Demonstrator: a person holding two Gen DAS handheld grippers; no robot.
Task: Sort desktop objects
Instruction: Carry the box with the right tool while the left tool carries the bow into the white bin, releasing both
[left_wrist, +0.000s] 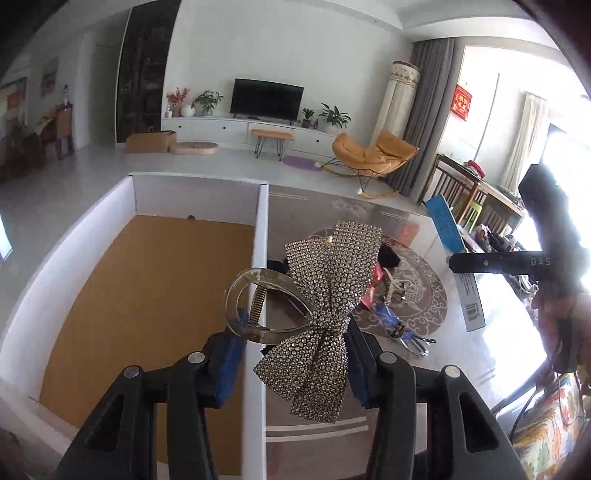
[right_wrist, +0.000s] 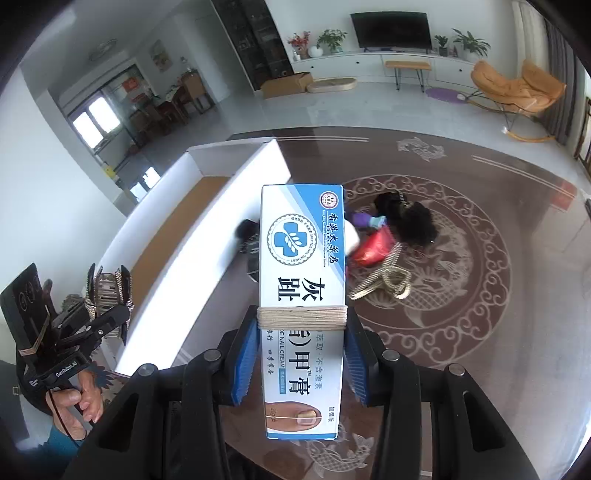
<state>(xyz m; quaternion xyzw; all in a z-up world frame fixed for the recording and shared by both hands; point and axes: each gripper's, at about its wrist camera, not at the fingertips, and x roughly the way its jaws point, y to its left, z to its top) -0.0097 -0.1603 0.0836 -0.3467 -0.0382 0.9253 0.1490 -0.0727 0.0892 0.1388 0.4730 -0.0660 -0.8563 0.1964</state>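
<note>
Glossy brown table (right_wrist: 480, 258) with pale dragon patterns fills the near ground. Above it, the left gripper (left_wrist: 295, 354) clamps a rhinestone bow hair claw (left_wrist: 325, 310), its clear oval handle jutting left over the wall of a white box (left_wrist: 258, 236). The right gripper (right_wrist: 301, 354) squeezes a blue-and-white nail cream carton (right_wrist: 303, 280), held upright. Beyond and right of the carton, a pile of hair accessories (right_wrist: 388, 240) lies on the table, beside the box.
</note>
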